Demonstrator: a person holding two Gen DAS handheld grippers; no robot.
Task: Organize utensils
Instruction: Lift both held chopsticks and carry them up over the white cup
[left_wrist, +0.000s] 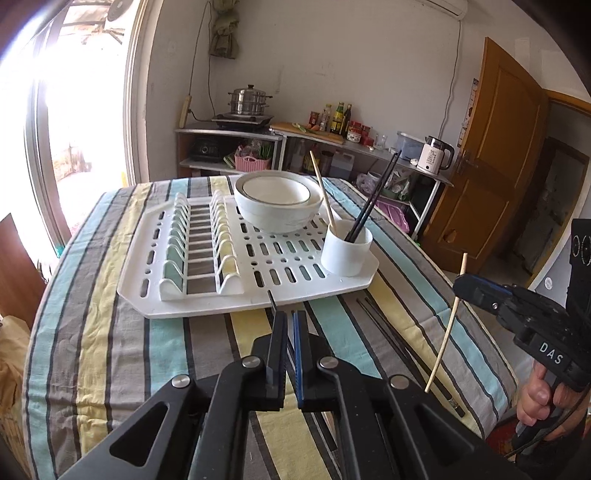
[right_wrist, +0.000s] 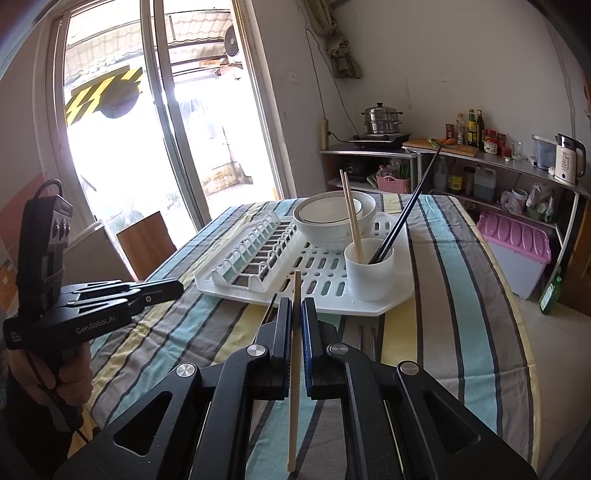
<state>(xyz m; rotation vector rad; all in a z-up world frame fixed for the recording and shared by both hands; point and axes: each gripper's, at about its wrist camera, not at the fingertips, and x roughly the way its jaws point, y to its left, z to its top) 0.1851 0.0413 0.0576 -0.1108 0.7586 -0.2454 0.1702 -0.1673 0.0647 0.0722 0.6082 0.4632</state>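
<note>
A white dish rack (left_wrist: 207, 306) (right_wrist: 384, 308) lies on the striped table. On it a white cup (left_wrist: 345, 251) (right_wrist: 369, 271) holds wooden chopsticks (left_wrist: 322, 192) (right_wrist: 351, 218) and black chopsticks (left_wrist: 375, 197) (right_wrist: 406, 210). My left gripper (left_wrist: 290, 315) (right_wrist: 177, 286) is shut on a black chopstick (left_wrist: 272, 298) just before the rack's near edge. My right gripper (right_wrist: 295, 302) (left_wrist: 460, 286) is shut on a wooden chopstick (right_wrist: 295, 369) (left_wrist: 447, 325) held upright above the table, right of the rack. Black chopsticks (left_wrist: 399, 343) lie on the cloth.
Stacked white bowls (left_wrist: 277, 201) (right_wrist: 332, 218) sit at the rack's back. A plate holder (left_wrist: 201, 247) fills the rack's left. Shelves with a steamer pot (left_wrist: 249, 99), bottles and a kettle (left_wrist: 434, 153) stand behind. A pink bin (right_wrist: 517, 251) is on the floor to the right.
</note>
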